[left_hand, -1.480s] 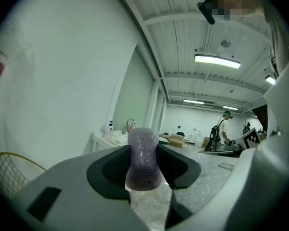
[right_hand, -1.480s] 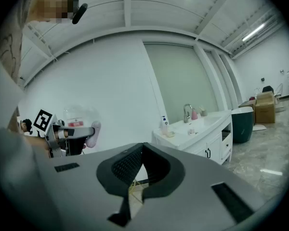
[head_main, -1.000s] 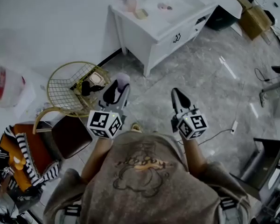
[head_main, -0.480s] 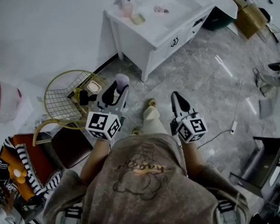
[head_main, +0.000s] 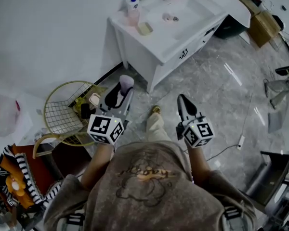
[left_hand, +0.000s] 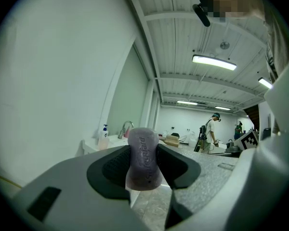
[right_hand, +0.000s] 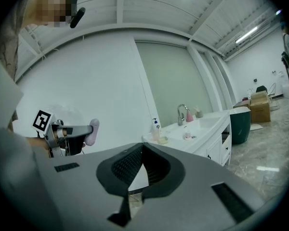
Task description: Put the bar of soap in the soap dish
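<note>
A lilac bar of soap point(left_hand: 143, 158) stands on end between the jaws of my left gripper point(head_main: 124, 91), which is shut on it; the soap point(head_main: 125, 82) sticks out past the tips in the head view. My right gripper point(head_main: 184, 102) is shut with nothing in it, held level beside the left one. A pale yellow soap dish point(head_main: 145, 28) lies on the white vanity point(head_main: 154, 42) far ahead, next to a pump bottle point(head_main: 133, 6). In the right gripper view the soap dish point(right_hand: 162, 140) and the left gripper's soap point(right_hand: 92, 131) both show.
A gold wire basket point(head_main: 67, 112) with small items sits on the floor at left, beside a dark stool point(head_main: 70, 154). The vanity has a basin point(head_main: 180, 11) and a tap point(right_hand: 181, 112). A cable point(head_main: 233, 143) runs over the grey marble floor. People stand far off point(left_hand: 212, 131).
The person has walked forward: the vanity has come a little closer and a foot now shows ahead. Both grippers keep their pose and the left one still holds the soap.
</note>
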`<state>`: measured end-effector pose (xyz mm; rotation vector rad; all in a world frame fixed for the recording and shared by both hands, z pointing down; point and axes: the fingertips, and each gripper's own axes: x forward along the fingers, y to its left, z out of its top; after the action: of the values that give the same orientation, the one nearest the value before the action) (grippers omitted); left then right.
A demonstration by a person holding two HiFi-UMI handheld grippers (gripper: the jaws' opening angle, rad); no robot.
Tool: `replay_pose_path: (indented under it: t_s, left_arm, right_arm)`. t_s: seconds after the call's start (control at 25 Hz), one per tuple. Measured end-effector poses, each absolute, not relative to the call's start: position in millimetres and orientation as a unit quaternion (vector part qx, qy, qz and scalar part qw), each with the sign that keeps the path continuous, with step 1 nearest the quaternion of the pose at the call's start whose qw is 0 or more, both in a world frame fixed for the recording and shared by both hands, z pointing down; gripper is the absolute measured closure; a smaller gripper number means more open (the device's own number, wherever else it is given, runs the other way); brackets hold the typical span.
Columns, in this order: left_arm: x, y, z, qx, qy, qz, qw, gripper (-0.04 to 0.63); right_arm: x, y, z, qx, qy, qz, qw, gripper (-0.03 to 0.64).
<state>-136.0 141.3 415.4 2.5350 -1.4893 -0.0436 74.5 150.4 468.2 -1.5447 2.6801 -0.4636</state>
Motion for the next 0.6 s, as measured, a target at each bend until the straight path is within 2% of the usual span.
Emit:
replay_pose_path:
  t_s: [0.6]
  left_arm:
    - [-118, -8, 394, 0.841, -0.531, -0.005, 0.104, 0.417]
  right_arm:
    - [93, -10, 444, -0.464, 0.872, -0.155, 0.011, 0.617]
